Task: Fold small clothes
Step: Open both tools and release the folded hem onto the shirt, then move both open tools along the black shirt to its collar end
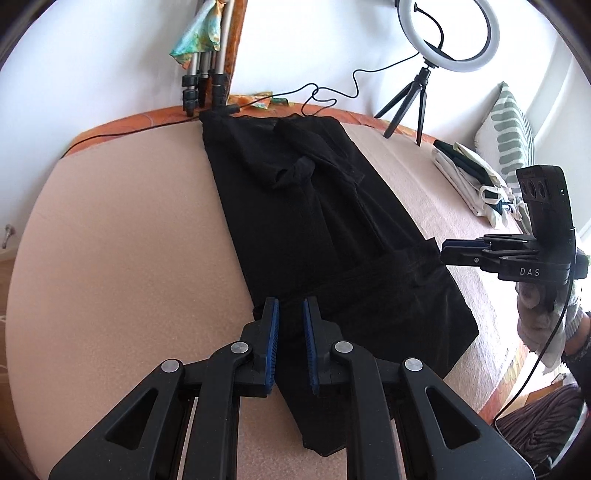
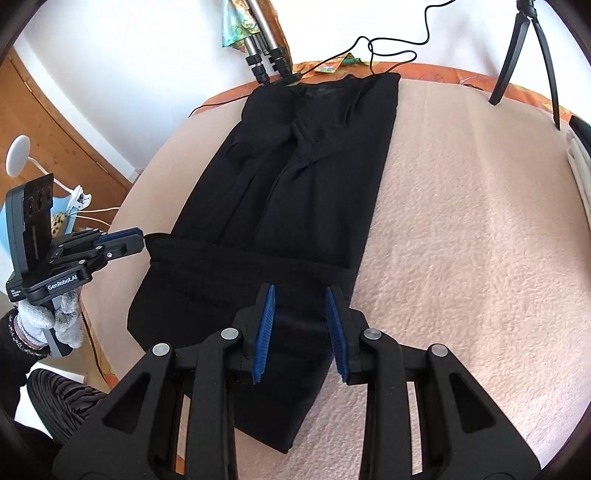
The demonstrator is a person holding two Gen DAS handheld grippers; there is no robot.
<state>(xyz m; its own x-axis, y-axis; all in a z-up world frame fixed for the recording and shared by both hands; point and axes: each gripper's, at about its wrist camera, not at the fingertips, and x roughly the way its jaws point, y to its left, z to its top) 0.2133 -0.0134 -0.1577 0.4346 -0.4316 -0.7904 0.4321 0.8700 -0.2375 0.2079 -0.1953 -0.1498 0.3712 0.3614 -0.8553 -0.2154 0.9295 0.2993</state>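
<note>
Black garment (image 1: pixel 314 206) — one; two tools, left (image 1: pixel 291 321), right (image 2: pixel 300 314) — both parted.

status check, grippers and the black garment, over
Left gripper open over near hem, fabric between the jaws. Right gripper open, same hem, right corner. Black garment flat, sides folded in, bottom flap partly turned up. Cable at far edge, clear.

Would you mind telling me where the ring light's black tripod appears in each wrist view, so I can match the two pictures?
Left wrist view: the tripod stands upper right, on the far edge of the bed, under the ring light.
Right wrist view: the tripod is at the top right corner; its light is cut off.
Shared landmark: the black garment lying lengthwise on the bed.
</note>
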